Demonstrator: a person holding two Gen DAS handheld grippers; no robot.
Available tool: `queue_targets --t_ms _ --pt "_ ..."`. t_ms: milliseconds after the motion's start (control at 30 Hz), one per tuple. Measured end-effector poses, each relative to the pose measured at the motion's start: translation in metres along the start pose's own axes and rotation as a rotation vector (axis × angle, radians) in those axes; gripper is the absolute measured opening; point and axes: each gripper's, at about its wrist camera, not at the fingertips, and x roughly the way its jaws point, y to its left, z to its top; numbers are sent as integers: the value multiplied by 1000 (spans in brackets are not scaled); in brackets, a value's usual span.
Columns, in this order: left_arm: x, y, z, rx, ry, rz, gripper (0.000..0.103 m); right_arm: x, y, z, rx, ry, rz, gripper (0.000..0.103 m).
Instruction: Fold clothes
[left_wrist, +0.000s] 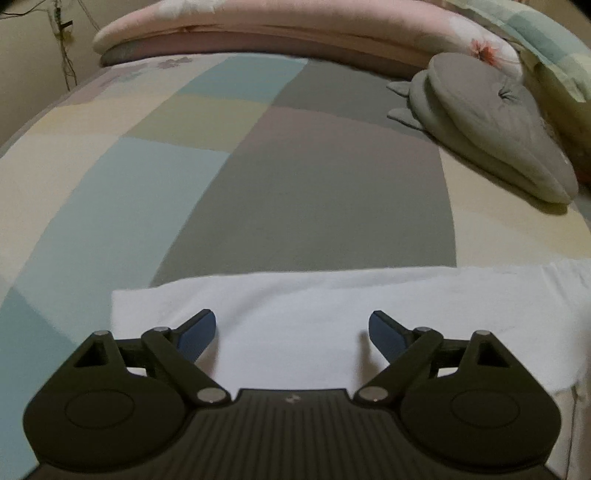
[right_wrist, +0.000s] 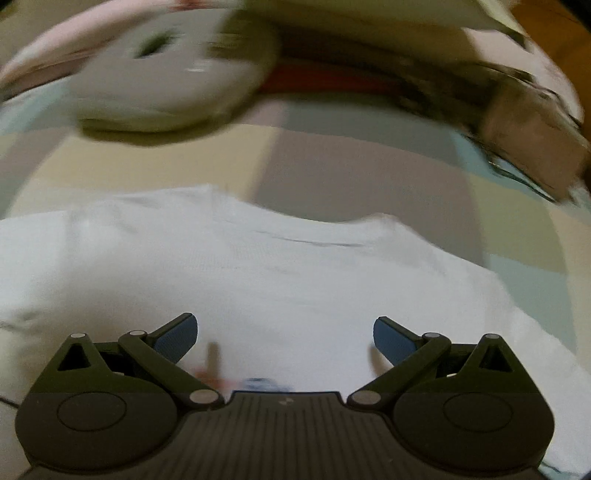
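Below both spread, empty claws, left (left_wrist: 291, 334) and right (right_wrist: 285, 338), lies the white garment (right_wrist: 258, 280).

Patchwork pastel bedspread (left_wrist: 155, 177), grey plush cushion (left_wrist: 491, 125) lying on it, pink floral pillow (left_wrist: 280, 26) behind

No text, label, brand or number can be read in either view. A small pale mark sits on each claw's ribbed black body, too tiny to make out, and the right wrist view is blurred.
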Motion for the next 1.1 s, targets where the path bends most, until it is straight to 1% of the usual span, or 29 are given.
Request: queue_targets --t_ms 67,167,233,267,300,333,400,467,567,633,700,767,833,900,933,967,1033,1100 --pt "14 7 -2 -35 24 22 90 -5 17 4 -36 2 49 103" --pt "16 26 -6 -83 -4 68 92 -15 41 9 -86 -13 132 103" --pt "14 32 -3 -109 -3 94 91 -21 56 11 -128 -3 204 103" --pt "11 29 0 -112 3 110 88 -24 63 12 -149 2 240 103" --pt "7 22 3 -91 -2 114 88 -27 70 13 -170 7 276 103" --pt "3 14 7 -71 -7 118 88 -29 78 12 -191 20 287 103" --pt "-5 -2 13 -31 -18 121 89 -32 92 11 -232 53 287 103" --pt "-11 -22 15 -10 -19 70 89 -35 105 9 -264 80 292 103" --pt "-4 -51 12 7 4 -27 90 -41 117 4 -274 104 319 103" --pt "7 -67 8 34 18 -36 90 -43 124 0 -279 112 330 103" --pt "19 -71 3 65 29 -7 91 -44 129 -3 -294 120 314 103" --pt "16 -65 -2 73 -21 32 93 -46 133 -6 -311 125 300 103" --pt "17 -49 1 31 -22 87 97 -48 134 -7 -316 127 297 103" --pt "17 -37 7 -18 -9 135 97 -48 132 -7 -307 128 288 103" --pt "17 -33 11 -33 -3 158 95 -48 130 -7 -299 129 284 103" --pt "13 -36 14 -31 -6 158 92 -48 129 -6 -291 129 280 103" --pt "6 -44 19 -27 -12 151 92 -49 126 -4 -272 128 272 103" --pt "-4 -66 19 -12 -5 52 93 -50 123 -3 -246 136 267 103"
